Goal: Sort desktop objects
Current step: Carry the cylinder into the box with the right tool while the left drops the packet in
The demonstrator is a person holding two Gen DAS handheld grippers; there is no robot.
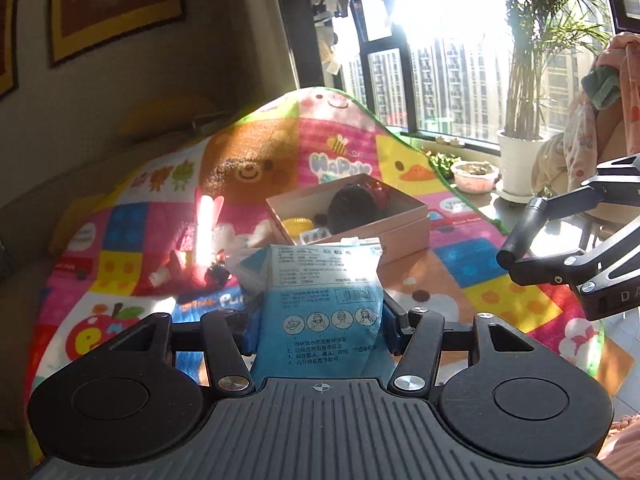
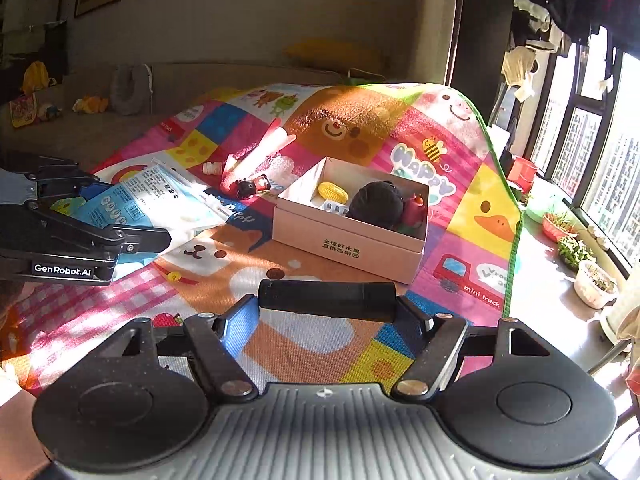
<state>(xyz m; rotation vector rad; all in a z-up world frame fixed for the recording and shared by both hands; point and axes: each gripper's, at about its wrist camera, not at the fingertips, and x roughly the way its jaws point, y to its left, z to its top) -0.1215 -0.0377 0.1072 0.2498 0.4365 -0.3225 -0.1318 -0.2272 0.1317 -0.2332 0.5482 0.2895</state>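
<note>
Glossy plastic packet [image 1: 320, 300]; matt cardboard box [image 2: 352, 240]; soft printed cloth [image 2: 360, 120]; matt black cylinder [image 2: 326, 296].

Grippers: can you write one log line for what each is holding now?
left gripper: blue packet | right gripper: black cylinder | box: open

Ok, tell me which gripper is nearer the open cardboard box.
Right, judging loosely. The right gripper, clamping a black cylinder, sits just before the cardboard box; the left gripper, holding a blue packet, is farther back.
</note>
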